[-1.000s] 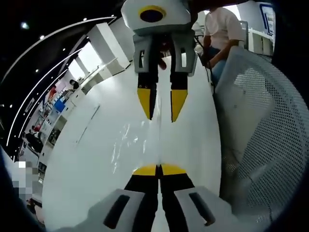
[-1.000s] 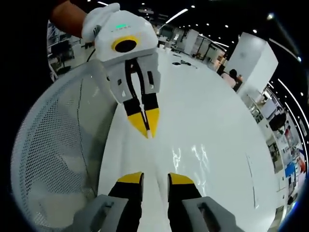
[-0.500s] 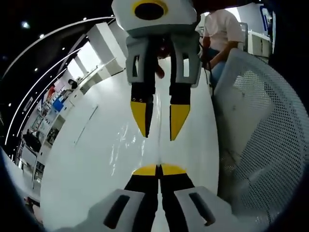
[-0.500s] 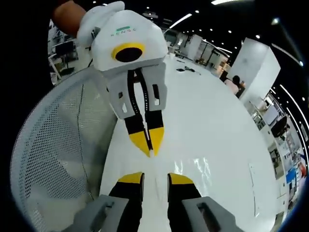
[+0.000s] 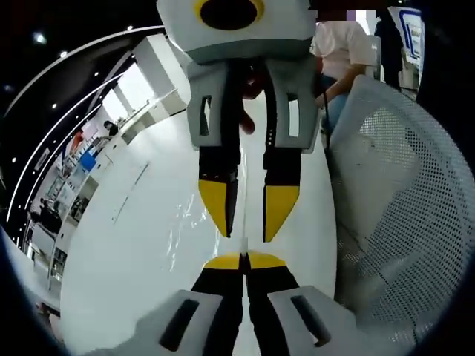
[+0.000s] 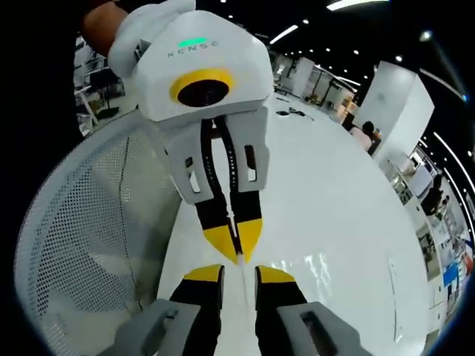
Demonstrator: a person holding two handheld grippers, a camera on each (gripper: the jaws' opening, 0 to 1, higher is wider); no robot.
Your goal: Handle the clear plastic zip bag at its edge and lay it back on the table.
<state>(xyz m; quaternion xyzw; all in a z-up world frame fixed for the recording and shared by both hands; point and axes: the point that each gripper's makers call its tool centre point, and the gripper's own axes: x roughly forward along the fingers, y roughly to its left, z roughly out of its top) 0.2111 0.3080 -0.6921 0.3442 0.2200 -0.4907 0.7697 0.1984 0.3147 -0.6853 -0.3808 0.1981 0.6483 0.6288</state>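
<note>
Item: clear zip bag (image 5: pixel 194 222). Location: flat on white desk (image 5: pixel 126 245), glints between both tools; edge runs into your left tool (image 5: pixel 243 261).
Left tool: jaws closed, apparently pinching bag edge.
Right tool (image 6: pixel 239 274): jaws parted, nothing held, tips just beside left tool's.
Adjacent: white mesh chair (image 5: pixel 401 208) at desk edge.
Step advice: keep your pinch on edge alone, lower flat, release without dragging film; keep right tool clear.

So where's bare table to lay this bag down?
Bare white table lies beyond the clear bag, on the side away from the mesh chair. It's crowded where the left tongs meet the right tongs.
</note>
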